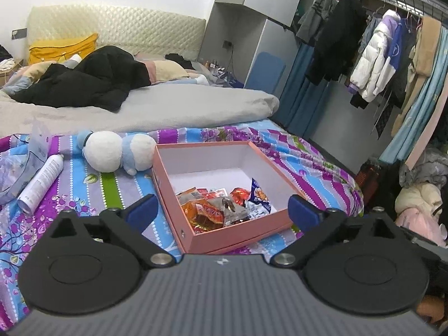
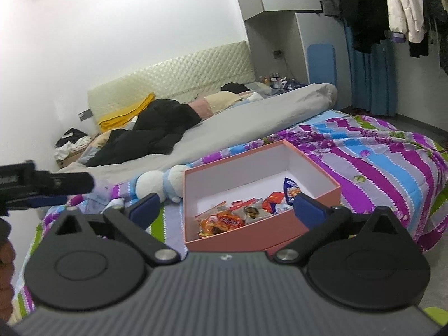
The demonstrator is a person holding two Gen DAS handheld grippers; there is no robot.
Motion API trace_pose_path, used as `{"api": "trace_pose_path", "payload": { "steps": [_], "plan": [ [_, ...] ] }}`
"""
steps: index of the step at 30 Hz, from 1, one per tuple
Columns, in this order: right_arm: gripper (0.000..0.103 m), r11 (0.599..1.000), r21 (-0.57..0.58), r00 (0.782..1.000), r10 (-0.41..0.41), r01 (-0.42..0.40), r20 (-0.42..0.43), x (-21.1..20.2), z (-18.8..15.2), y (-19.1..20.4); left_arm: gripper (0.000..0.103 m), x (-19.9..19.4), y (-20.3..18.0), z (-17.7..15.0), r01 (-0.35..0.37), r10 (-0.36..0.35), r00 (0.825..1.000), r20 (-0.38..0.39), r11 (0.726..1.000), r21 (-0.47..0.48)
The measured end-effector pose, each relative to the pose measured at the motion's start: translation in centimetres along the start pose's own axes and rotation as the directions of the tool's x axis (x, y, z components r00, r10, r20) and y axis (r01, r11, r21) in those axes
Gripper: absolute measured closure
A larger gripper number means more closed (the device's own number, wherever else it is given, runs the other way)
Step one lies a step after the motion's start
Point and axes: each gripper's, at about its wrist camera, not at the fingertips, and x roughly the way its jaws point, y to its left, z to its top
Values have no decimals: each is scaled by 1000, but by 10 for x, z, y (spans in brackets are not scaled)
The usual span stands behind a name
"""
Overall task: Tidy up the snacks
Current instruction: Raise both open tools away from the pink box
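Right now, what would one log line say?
left gripper: open, empty | right gripper: open, empty | snack packets: inside pink box | box: on striped bedspread

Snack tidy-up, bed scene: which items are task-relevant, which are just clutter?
Task-relevant:
- pink box
- snack packets lying inside it
- left gripper and right gripper, both open and empty

Clutter:
- plush toy
- spray can
- black clothing
- hanging coats

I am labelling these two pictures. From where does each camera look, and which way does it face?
Left wrist: on the left gripper, facing down-forward at the pink cardboard box on the bed; its open fingers show.
Right wrist: on the right gripper, facing the box; its open fingers and the other gripper at left show.
Shared: box, snack packets, white-blue plush toy.
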Motion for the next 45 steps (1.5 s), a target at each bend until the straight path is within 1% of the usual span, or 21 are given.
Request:
{"api": "trace_pose_path", "payload": {
  "steps": [3,13,18,22,45],
  "plan": [
    [0,1000,-2,1000,-13,13,1,1,-2,-1,0,0,1,-1,-26,26,1000,-9,1000,10],
    [0,999,-27,1000,-18,17,-3,-1,-4,2,0,-1,5,1,-48,48,998,-34,999,3],
    [0,999,-29,1000,-14,14,2,-4,-3,0,0,-3,-1,0,-55,56,997,-45,998,23],
    [0,1000,-27,1000,-16,16,5,-6,-5,0,0,-4,-4,0,-63,64,997,-37,998,32],
    [0,999,-29,1000,-19,19,-1,-5,-4,3,0,-6,-4,0,-57,58,998,-39,998,33]
  ]
}}
